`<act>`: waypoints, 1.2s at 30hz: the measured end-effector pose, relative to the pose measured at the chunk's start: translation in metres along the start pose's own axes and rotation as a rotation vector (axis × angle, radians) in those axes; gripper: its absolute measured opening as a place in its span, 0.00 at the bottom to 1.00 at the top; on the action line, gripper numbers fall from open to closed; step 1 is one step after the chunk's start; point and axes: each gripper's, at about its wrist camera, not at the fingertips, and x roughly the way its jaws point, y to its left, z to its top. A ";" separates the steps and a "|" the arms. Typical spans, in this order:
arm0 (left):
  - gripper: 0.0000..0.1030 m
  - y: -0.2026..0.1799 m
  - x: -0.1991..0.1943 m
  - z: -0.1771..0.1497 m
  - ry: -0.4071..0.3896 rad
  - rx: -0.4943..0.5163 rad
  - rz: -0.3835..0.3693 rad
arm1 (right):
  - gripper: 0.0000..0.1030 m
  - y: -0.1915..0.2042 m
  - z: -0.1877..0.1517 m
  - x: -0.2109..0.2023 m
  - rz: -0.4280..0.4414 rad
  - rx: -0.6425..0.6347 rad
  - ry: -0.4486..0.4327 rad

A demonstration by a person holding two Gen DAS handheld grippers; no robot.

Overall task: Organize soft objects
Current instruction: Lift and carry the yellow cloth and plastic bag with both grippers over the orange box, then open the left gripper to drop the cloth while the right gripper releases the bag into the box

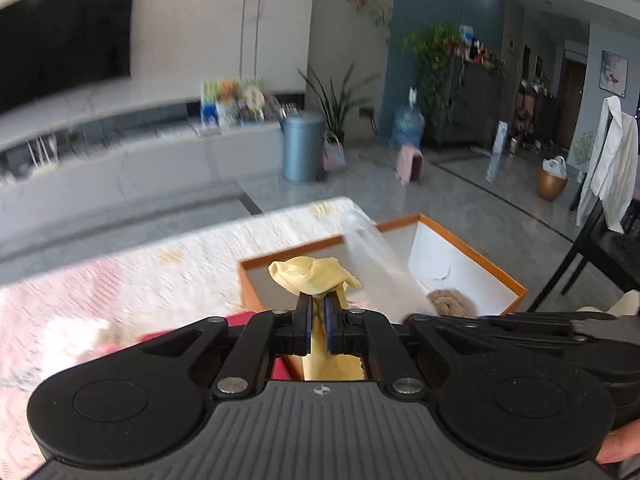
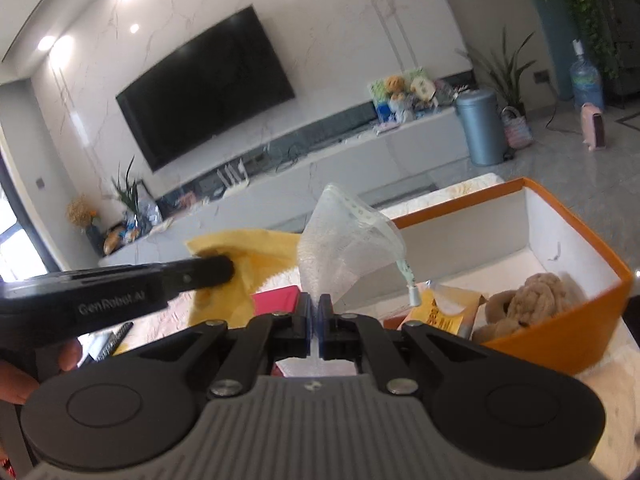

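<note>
A soft yellow cloth [image 1: 310, 276] was pinched between the closed jaws of the left gripper [image 1: 318, 304] and hung bunched above the near wall of an open orange cardboard box with white inside [image 1: 452, 240]. Just beside it, the right gripper [image 2: 315, 304] was closed on a clear, crumpled plastic bag [image 2: 344, 240], which stood up above the same box. Inside the box lay a beige knitted soft toy [image 2: 532, 300] and a yellow packet [image 2: 444, 308]. The box stood on a table with a pale patterned cloth [image 1: 160, 264]. A red flat object [image 2: 276, 300] lay near the box. Behind was a wall with a black television [image 2: 208, 84].
</note>
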 end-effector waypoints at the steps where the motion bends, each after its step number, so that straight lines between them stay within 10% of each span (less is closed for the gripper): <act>1: 0.06 0.002 0.009 0.003 0.022 -0.014 -0.008 | 0.00 -0.003 0.004 0.009 0.005 -0.007 0.022; 18: 0.07 0.019 0.095 -0.004 0.307 0.014 0.042 | 0.05 -0.032 0.021 0.114 -0.026 -0.070 0.385; 23: 0.14 0.023 0.089 -0.005 0.307 0.003 0.038 | 0.11 -0.032 0.019 0.118 -0.036 -0.100 0.425; 25: 0.25 0.023 0.087 -0.002 0.298 0.006 0.036 | 0.34 -0.030 0.020 0.114 -0.043 -0.113 0.415; 28: 0.39 0.024 0.079 0.006 0.267 -0.009 0.027 | 0.41 -0.027 0.022 0.108 -0.057 -0.137 0.397; 36: 0.40 0.021 0.033 0.021 0.165 -0.053 0.014 | 0.51 -0.008 0.035 0.071 -0.112 -0.161 0.324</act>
